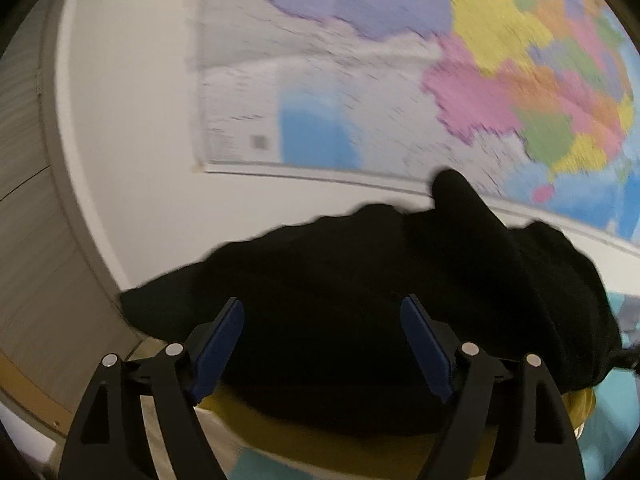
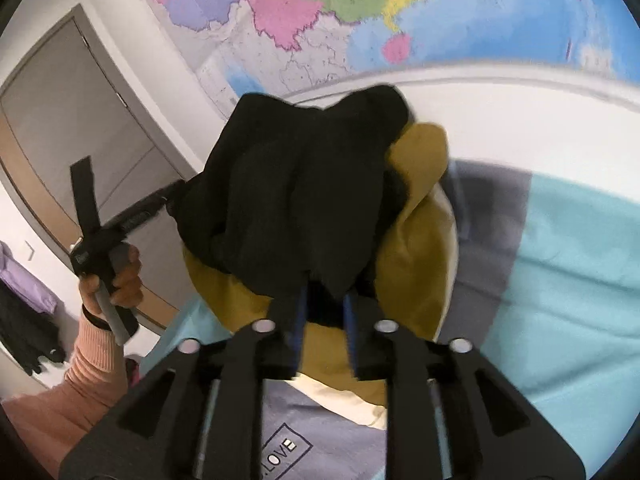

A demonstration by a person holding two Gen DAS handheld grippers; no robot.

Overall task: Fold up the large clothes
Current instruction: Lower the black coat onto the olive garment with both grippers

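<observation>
The right gripper (image 2: 322, 320) is clenched on the near edge of one black garment (image 2: 304, 200), which bunches up in front of it and over a mustard cloth (image 2: 416, 264). The left gripper (image 1: 322, 344) stands spread wide, its two blue pads (image 1: 222, 344) apart with the garment (image 1: 360, 320) lying just beyond and between them, not pinched. In the right view the left hand (image 2: 120, 276) holds that gripper beside the garment's left edge; whether it touches the fabric is hard to tell. Under the mustard cloth lie a pale blue sheet (image 2: 560, 280) and a grey piece printed "LOVE" (image 2: 296, 444), partly hidden. Behind, one coloured map (image 1: 480, 60) hangs blurred on the wall, beside one door (image 2: 60, 120).
</observation>
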